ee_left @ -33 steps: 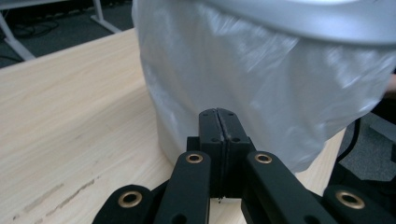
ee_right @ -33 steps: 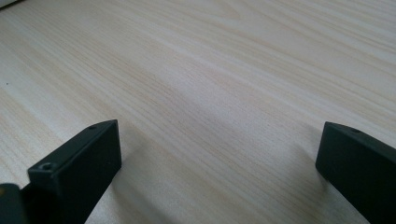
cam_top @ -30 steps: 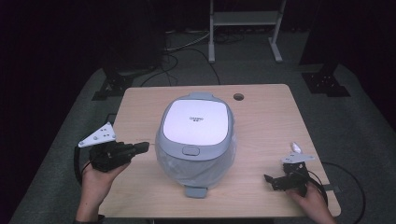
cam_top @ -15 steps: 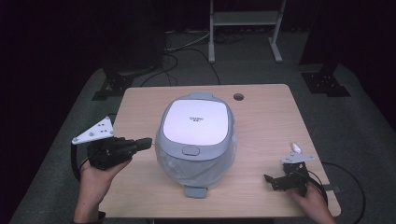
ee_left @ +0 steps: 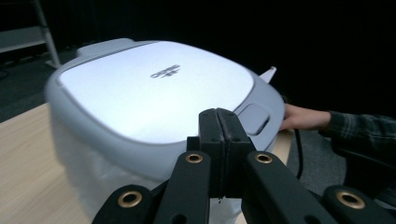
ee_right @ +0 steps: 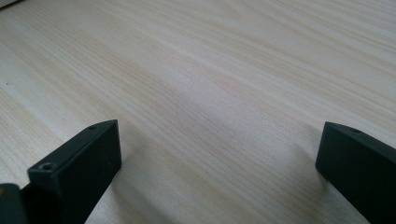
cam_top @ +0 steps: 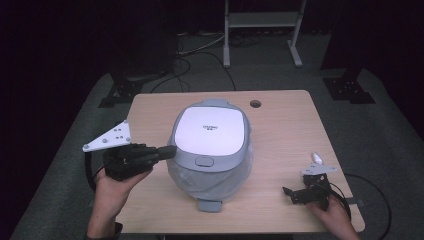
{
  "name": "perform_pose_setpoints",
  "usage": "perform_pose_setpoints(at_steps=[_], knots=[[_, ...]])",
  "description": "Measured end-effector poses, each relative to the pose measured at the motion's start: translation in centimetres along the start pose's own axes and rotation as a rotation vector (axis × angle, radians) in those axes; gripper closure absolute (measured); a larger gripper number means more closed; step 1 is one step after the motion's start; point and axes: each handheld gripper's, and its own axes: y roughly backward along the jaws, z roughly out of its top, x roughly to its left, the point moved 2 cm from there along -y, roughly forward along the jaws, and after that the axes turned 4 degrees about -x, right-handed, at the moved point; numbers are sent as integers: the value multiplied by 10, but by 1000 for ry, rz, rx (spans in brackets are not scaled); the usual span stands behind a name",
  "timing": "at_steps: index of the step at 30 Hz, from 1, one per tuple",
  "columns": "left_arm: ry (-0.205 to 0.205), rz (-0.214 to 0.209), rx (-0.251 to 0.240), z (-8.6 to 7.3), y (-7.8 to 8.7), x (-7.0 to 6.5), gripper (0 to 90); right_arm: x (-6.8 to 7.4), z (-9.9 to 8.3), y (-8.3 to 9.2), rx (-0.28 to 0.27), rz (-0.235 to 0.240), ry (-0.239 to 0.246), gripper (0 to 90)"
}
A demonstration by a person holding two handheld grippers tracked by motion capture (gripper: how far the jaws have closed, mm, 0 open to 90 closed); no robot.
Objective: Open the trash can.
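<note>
A grey rice cooker (cam_top: 212, 132) with a white lid stands shut in the middle of the wooden table (cam_top: 285, 130). Its release button (cam_top: 203, 161) faces the front edge. My left gripper (cam_top: 172, 150) hovers at the cooker's left side, level with the lid rim, jaws pressed together with nothing between them. In the left gripper view the shut gripper (ee_left: 218, 114) points across the lid (ee_left: 154, 93) toward the button (ee_left: 253, 119). My right gripper (cam_top: 287, 192) rests low at the table's front right, well apart from the cooker. In the right gripper view it (ee_right: 219, 144) stands open over bare wood (ee_right: 210, 70).
A round cable hole (cam_top: 255, 104) sits near the table's back edge. Behind the table are a metal rack (cam_top: 262, 25), black stand bases and floor cables. The person's other hand (ee_left: 303, 119) and plaid sleeve show beyond the cooker in the left gripper view.
My left gripper has risen and moved right, toward the cooker's lid edge, still shut. The right gripper has stayed put.
</note>
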Motion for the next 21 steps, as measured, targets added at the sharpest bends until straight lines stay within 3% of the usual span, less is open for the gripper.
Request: perform_pose_setpoints(at_steps=[7, 21], knots=[[-3, -66, 12, 3, -17, -10, 893, 0, 0, 0, 0, 0, 0, 0], [-5, -150, 31, 3, -42, -19, 892, 0, 0, 0, 0, 0, 0, 0]])
